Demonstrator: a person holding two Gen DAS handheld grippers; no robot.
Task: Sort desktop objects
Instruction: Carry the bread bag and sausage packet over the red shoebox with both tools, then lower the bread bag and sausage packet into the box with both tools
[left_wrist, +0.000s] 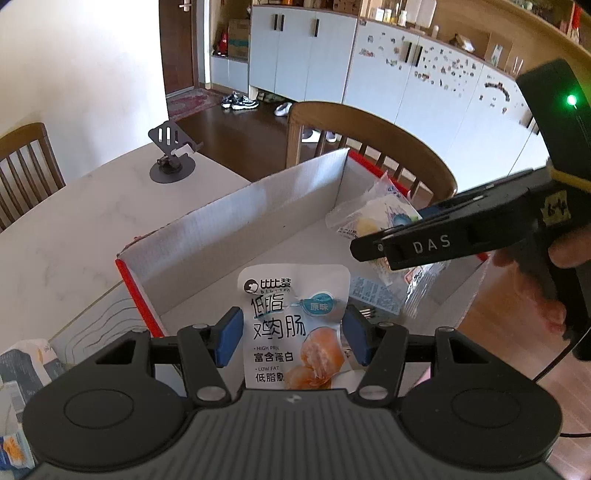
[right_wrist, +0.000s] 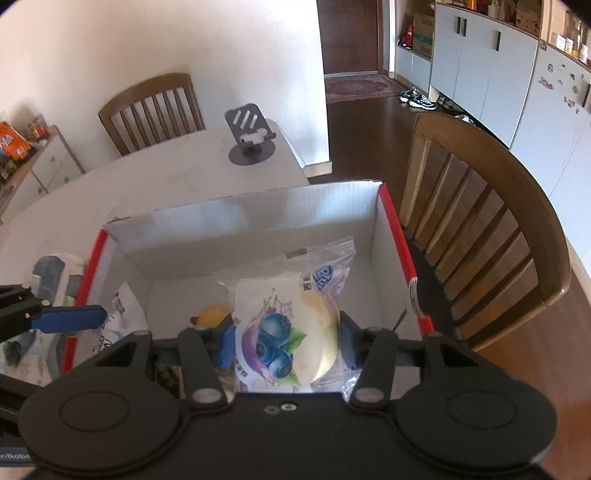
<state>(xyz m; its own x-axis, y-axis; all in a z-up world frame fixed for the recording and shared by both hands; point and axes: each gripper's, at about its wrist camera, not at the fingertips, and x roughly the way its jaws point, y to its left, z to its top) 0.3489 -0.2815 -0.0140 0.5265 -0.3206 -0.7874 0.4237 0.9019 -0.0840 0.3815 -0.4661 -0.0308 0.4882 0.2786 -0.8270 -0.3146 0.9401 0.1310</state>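
My left gripper (left_wrist: 291, 334) is shut on a white chicken-sausage pouch (left_wrist: 293, 328), its blue pads pressing both sides, held over the near end of an open cardboard box (left_wrist: 258, 206) with red outer sides. My right gripper (right_wrist: 288, 339) is shut on a clear-wrapped blueberry bun packet (right_wrist: 291, 317), held above the same box (right_wrist: 243, 214). In the left wrist view the right gripper comes in from the right, with the bun packet (left_wrist: 376, 218) partly hidden behind its black body. One blue finger (right_wrist: 68, 318) of the left gripper shows at the left edge of the right wrist view.
The box stands on a white marble table (left_wrist: 74, 221) near its edge. A grey phone stand (left_wrist: 171, 155) sits farther back. Wooden chairs (right_wrist: 480, 229) stand beside the box and behind the table. More packets (left_wrist: 22, 365) lie left of the box. A yellow item (right_wrist: 212, 314) lies inside.
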